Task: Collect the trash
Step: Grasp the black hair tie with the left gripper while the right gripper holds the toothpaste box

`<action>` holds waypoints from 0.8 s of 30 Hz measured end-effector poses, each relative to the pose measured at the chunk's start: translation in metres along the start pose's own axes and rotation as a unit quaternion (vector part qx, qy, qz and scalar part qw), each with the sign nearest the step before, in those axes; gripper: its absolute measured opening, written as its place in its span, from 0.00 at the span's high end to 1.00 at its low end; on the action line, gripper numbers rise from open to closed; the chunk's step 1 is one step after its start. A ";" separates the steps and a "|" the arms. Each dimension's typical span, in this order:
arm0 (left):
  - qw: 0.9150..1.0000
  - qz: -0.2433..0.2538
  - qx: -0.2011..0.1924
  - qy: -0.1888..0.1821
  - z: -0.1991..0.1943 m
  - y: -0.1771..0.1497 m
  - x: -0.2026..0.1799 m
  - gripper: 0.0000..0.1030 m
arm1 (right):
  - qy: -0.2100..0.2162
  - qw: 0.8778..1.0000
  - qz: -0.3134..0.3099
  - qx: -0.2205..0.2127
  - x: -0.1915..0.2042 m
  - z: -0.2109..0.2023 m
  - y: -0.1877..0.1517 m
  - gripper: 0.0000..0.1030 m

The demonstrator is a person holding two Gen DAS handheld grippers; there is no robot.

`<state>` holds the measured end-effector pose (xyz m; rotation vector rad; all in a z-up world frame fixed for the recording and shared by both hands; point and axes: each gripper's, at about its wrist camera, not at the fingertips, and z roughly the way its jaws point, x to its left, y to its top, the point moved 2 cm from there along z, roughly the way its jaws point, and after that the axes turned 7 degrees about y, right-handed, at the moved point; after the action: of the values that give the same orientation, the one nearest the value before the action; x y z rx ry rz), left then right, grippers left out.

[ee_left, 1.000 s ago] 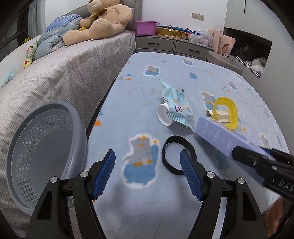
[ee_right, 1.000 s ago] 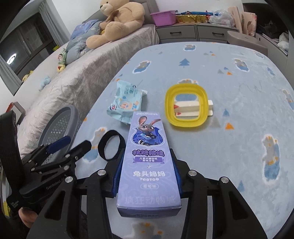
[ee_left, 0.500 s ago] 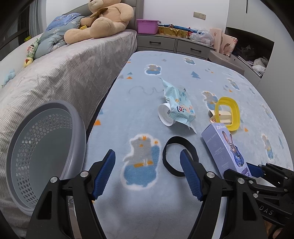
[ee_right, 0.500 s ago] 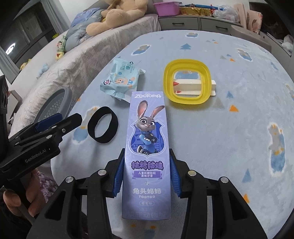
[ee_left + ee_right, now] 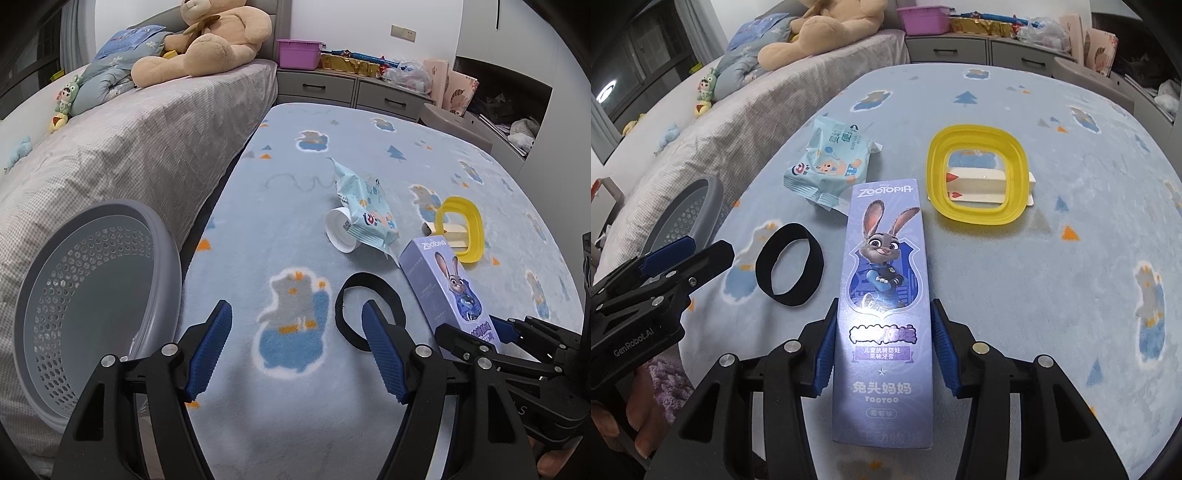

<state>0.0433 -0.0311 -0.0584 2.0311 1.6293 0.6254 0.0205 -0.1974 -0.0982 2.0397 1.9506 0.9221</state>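
teddy bear, purple bin, drawers

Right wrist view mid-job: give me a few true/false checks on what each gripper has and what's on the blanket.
1. The right gripper clamps the purple toothpaste box. True.
2. The left gripper holds the black band. False: its jaws are open and empty; the band lies on the blanket.
3. The yellow ring lies over a white carton. True.
4. The wipes packet is inside the grey basket. False: it lies on the blanket.
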 end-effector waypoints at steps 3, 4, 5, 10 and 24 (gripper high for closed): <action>1.000 0.003 0.003 -0.006 0.000 -0.002 -0.001 0.32 | 0.005 1.000 0.002 -0.005 0.000 -0.003 -0.001 0.56; 1.000 0.003 0.005 -0.011 0.000 -0.003 -0.003 0.32 | 0.005 1.000 0.002 -0.008 0.000 -0.006 -0.001 0.56; 1.000 0.005 0.007 -0.016 0.000 -0.003 -0.005 0.32 | 0.006 1.000 0.002 -0.011 0.000 -0.008 -0.001 0.56; 0.999 0.021 0.008 -0.024 0.001 -0.007 -0.019 0.32 | 0.012 0.999 0.006 -0.036 -0.003 -0.030 0.000 0.56; 0.998 0.038 0.038 -0.028 0.026 -0.009 -0.050 0.32 | 0.017 0.997 0.039 -0.067 -0.034 -0.068 -0.001 0.56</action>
<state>0.0425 -0.0798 -0.0880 2.1544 1.5725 0.5359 -0.0155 -0.2486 -0.0555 2.0489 1.7834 1.0819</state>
